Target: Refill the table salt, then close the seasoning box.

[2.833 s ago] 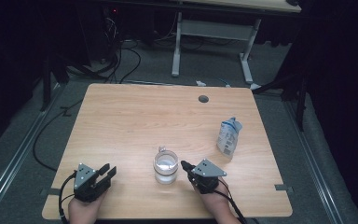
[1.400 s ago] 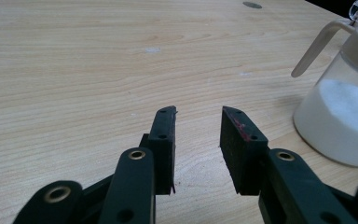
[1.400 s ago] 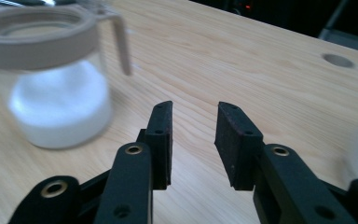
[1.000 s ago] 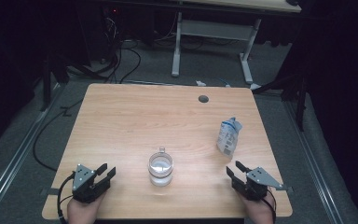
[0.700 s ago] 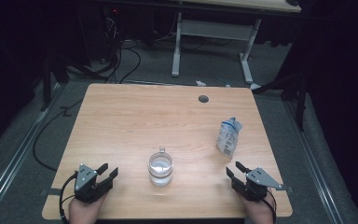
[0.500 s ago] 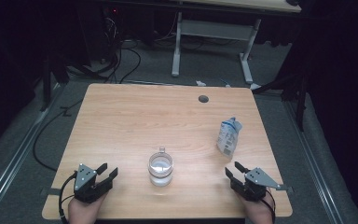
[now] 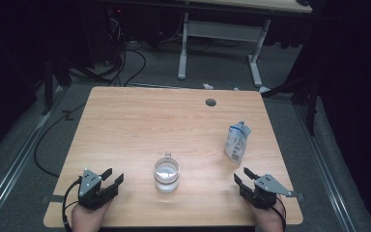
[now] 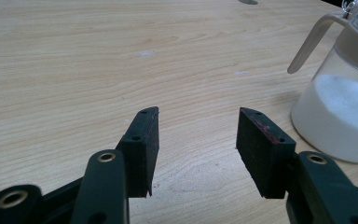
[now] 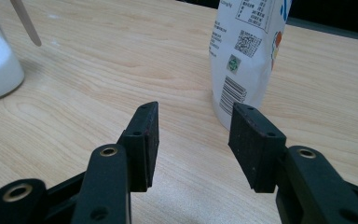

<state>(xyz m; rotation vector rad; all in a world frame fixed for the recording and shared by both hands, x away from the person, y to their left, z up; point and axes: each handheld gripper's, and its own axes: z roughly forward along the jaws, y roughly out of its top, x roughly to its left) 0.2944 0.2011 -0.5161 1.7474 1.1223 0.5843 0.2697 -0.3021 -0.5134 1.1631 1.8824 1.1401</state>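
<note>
So both grippers sit empty on the worktop [image 7: 125,121]; left gripper [image 7: 112,177] fingers just spread wider, right gripper [image 7: 241,175] fingers released; jar [image 7: 166,172] between them.

Light wood-grain tabletop [image 7: 140,121], bare across the far half. Round dark cable grommet hole [image 7: 210,102] at 12 o'clock, near the far edge. Beyond it a white metal desk frame [image 7: 220,31] stands on grey carpet floor [image 7: 38,145]; black cables [image 7: 125,58] are tangled at 11 o'clock.
</note>
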